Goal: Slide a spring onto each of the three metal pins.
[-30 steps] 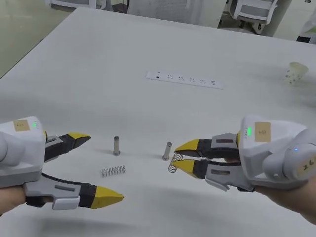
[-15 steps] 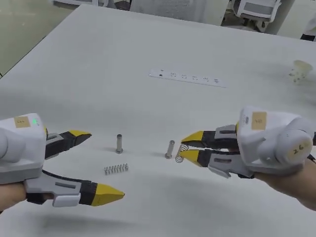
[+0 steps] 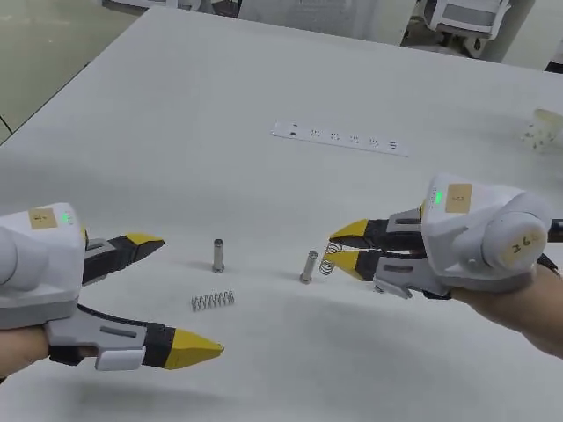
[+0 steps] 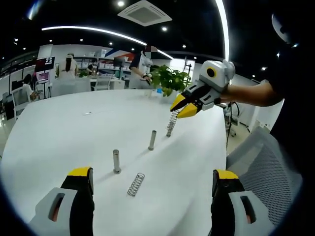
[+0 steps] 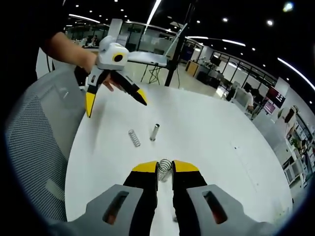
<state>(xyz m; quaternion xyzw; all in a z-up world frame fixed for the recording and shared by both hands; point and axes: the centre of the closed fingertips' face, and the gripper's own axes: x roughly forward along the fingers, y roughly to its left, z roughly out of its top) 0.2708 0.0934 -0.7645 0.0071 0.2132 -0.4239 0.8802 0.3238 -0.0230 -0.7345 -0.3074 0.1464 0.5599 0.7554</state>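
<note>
Right gripper clamped on spring, just right of 1 pin. Left gripper wide open; loose spring nearby.

Head view: set high behind both tools, facing forward and down. The left hand-held gripper and right hand-held gripper are close at the lower edge, with the worktop receding beyond.
Left gripper view: low over the worktop, looking along its own jaws, right hand-held gripper ahead, well apart.
Right gripper view: looking along its own jaws, held spring close to the lens, left hand-held gripper ahead.
Shared by all three: first pin, second pin and loose spring, between the hand-held grippers
</note>
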